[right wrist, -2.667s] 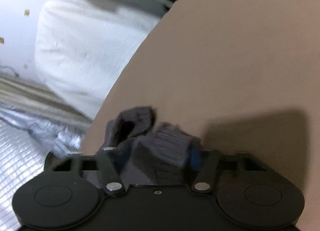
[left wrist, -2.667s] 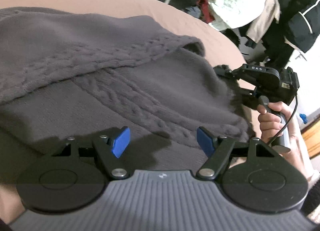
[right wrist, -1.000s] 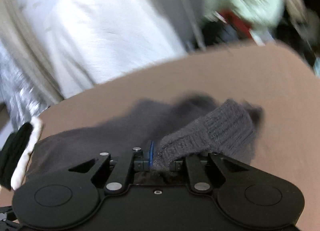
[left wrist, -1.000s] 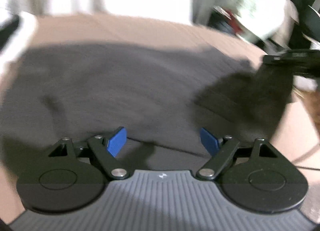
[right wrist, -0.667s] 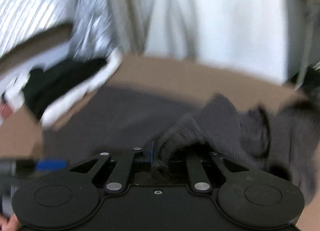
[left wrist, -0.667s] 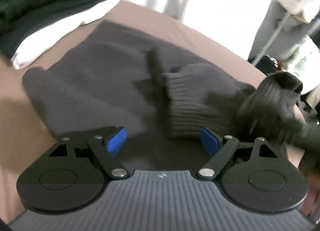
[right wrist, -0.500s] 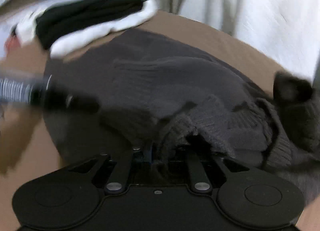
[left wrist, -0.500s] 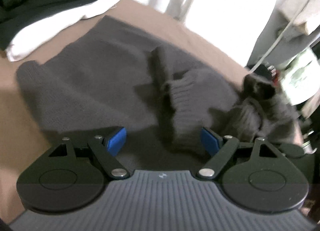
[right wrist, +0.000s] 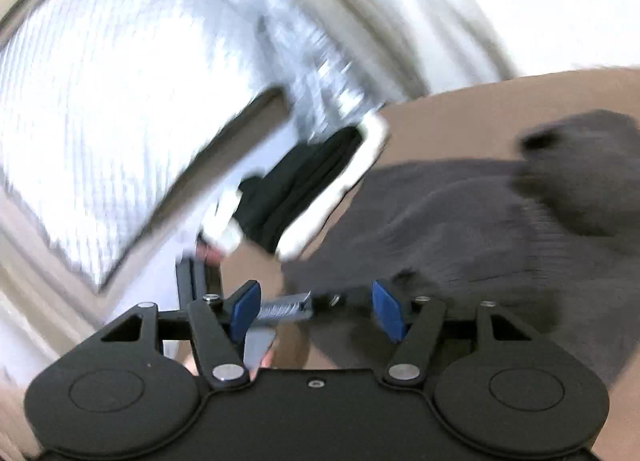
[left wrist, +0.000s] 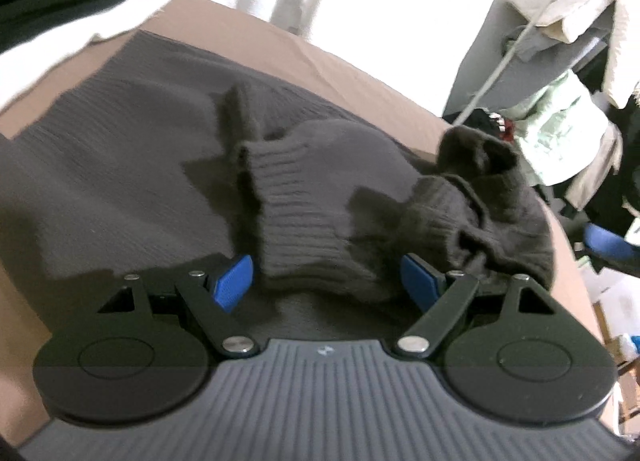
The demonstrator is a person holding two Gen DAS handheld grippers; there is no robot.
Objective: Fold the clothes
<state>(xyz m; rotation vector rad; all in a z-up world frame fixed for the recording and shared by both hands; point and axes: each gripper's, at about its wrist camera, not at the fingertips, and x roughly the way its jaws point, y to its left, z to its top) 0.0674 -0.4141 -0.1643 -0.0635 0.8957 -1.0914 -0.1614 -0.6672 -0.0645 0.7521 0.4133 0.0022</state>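
A dark grey knit sweater [left wrist: 132, 165] lies on the brown surface [left wrist: 360, 73], one ribbed cuff [left wrist: 300, 217] folded onto its body. Left gripper [left wrist: 326, 281] hovers over the cuff, jaws spread, empty. Right gripper [right wrist: 316, 309] beside the sweater's edge, jaws released.

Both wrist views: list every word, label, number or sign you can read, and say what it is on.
No readable text in either view.
Left claw: a small pale emblem on its grey ribbed body, too small to read.
Grey sweater: no label visible.
Right wrist view: too blurred for any lettering.
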